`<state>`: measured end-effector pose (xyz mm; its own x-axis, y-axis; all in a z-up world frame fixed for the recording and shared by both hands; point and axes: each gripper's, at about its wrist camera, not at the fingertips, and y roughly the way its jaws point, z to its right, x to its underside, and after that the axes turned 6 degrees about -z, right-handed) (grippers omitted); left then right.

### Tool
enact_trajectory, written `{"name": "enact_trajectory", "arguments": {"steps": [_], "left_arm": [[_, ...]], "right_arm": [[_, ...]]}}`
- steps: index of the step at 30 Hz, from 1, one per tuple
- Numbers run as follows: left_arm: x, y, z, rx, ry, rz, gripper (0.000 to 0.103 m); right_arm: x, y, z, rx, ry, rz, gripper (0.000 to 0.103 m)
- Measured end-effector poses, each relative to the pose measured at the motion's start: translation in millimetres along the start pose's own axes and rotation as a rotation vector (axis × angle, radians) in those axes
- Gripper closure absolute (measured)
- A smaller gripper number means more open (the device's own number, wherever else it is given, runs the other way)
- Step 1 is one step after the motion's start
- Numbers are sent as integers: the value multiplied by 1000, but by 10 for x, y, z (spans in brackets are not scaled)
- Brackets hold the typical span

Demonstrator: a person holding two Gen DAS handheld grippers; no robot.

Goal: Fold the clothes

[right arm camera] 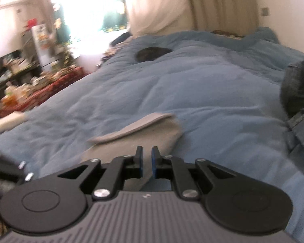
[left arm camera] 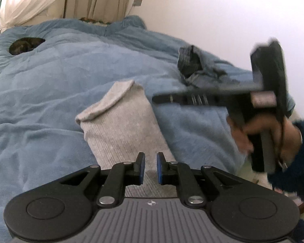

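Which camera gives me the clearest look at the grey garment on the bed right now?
The left wrist view: the grey garment lies sharp and nearly whole, its top edge folded over, running toward the left gripper. The right wrist view is motion-blurred, showing the garment flatter and partly hidden behind the right gripper.

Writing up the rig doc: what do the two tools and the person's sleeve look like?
Both tools, left tool and right tool, match: black linkage fingers with blue pads, silver pivot screws, round black discs, a ribbed grey body. The sleeve is fuzzy dark navy.

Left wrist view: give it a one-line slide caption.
Left gripper jaws slightly apart over a grey garment on a blue blanket.
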<state>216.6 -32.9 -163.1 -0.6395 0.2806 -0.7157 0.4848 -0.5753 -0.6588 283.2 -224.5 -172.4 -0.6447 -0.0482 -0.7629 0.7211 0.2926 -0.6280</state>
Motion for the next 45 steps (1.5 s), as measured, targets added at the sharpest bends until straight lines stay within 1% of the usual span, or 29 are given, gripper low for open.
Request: {"name": "enact_trajectory", "arguments": {"steps": [2, 5, 6, 8, 12, 14, 15, 17, 19, 21, 22, 26, 30, 32, 34, 35, 36, 38, 40, 45], "left_arm": [[1, 3, -14, -3, 0, -3, 90], [50, 120, -67, -22, -8, -44, 90], [70, 123, -78, -21, -14, -43, 90], [88, 80, -84, -12, -26, -25, 90], [-48, -60, -110, -6, -33, 65, 90], [-152, -40, -197, -28, -60, 98, 94], [-203, -2, -252, -45, -74, 106, 96], [-272, 86, -387, -56, -107, 114, 97], [-302, 224, -501, -57, -137, 101, 97], [-276, 339, -534, -91, -140, 69, 98], [-239, 332, -521, -92, -141, 65, 98], [-59, 178, -438, -63, -147, 64, 98], [60, 8, -489, -24, -201, 67, 96], [77, -17, -558, -15, -243, 68, 91], [73, -4, -662, -7, -307, 62, 77], [67, 5, -709, 0, -343, 58, 73], [71, 16, -750, 16, -373, 58, 70], [82, 49, -820, 46, -422, 53, 67], [88, 104, -878, 66, -461, 39, 60], [86, 223, -1005, 119, -569, 27, 60]], "right_arm": [[72, 18, -175, -39, -28, -22, 93], [154, 120, -315, -7, -82, -44, 93], [177, 150, -347, 3, -92, -51, 93], [179, 133, -300, -2, -42, -49, 93], [108, 28, -315, -20, -38, -20, 93], [80, 25, -305, -28, -19, -25, 93], [68, 40, -295, -31, -5, -33, 93], [79, 56, -281, -36, 14, -48, 92], [114, 62, -274, -40, 25, -60, 92], [172, 30, -285, -36, 24, -67, 92], [202, 6, -290, -34, 22, -70, 92], [350, -127, -255, -37, 13, -97, 92], [416, -215, -139, -32, 99, -91, 82], [415, -177, -45, -43, 186, -83, 79], [413, -139, 49, -53, 273, -74, 77], [412, -120, 96, -59, 317, -70, 75], [412, -99, 137, -64, 357, -66, 73], [409, -41, 176, -76, 403, -58, 71], [407, 18, 215, -88, 447, -52, 70], [421, 196, 320, -123, 502, -56, 68]]}}
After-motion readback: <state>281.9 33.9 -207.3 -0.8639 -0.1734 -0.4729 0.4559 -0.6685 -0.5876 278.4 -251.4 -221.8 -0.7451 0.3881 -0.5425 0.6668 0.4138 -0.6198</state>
